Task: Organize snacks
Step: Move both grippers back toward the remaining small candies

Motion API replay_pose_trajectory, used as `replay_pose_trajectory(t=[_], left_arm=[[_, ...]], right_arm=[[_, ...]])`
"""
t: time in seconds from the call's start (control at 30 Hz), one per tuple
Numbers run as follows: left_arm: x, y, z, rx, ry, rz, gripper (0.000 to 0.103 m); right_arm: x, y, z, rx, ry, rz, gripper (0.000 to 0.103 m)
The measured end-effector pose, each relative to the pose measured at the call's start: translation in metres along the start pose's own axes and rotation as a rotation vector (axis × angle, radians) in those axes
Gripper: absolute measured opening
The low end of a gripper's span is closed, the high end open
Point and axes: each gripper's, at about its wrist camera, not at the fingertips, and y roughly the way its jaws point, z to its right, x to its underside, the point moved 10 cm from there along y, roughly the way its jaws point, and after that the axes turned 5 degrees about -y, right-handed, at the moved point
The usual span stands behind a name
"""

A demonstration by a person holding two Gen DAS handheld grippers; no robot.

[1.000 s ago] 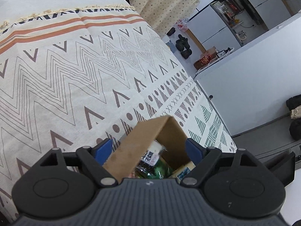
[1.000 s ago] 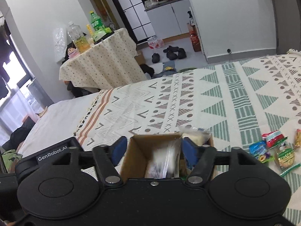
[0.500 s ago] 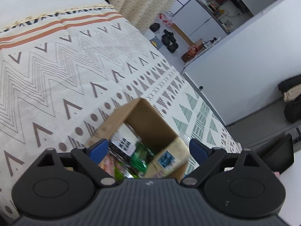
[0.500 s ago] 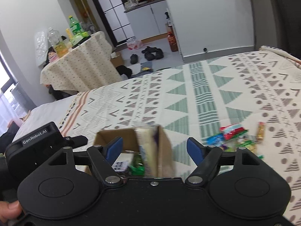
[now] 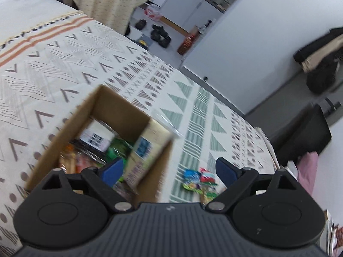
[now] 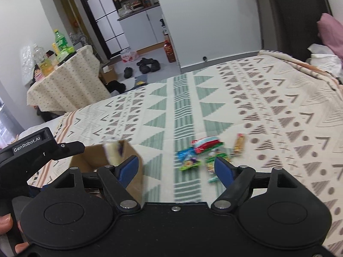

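Observation:
A brown cardboard box (image 5: 120,107) stands on the patterned bed cover, with several snack packets inside and a pale cream packet (image 5: 148,145) leaning on its right wall. The box (image 6: 133,156) also shows in the right wrist view. My left gripper (image 5: 169,167) is open and empty, over the box's right edge. My right gripper (image 6: 175,167) is open and empty, to the right of the box. A small heap of loose snacks (image 6: 205,150) lies on the cover just beyond it, with an orange bar (image 6: 239,144) at its right; the heap (image 5: 199,180) shows in the left wrist view too.
The bed cover (image 6: 257,107) stretches wide to the right and back. A table with a dotted cloth (image 6: 64,85) and bottles stands beyond the bed's left end. Shoes (image 6: 148,65) lie on the floor. A pink pillow (image 6: 330,30) lies at the far right.
Both grippers have swung right, away from over the box. The right gripper has let go of the pale packet, which now leans in the box. The loose snack heap has come into view.

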Motion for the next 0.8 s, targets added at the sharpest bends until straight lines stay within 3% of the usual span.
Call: replay_pose_trajectory(t=[0.37,0.8], left_arm=[[0.043,0.018,0.048,0.003,0.153,-0.036,0.092],[0.065,0.051,0.079,-0.034,0.257,-0.030,0.090]], right_arm=[[0.009,-0.018,0.063,0.011,0.068,0.013,0.077],[0.013,0.002,0.116,-0.045,0.138,0.006,0.075]])
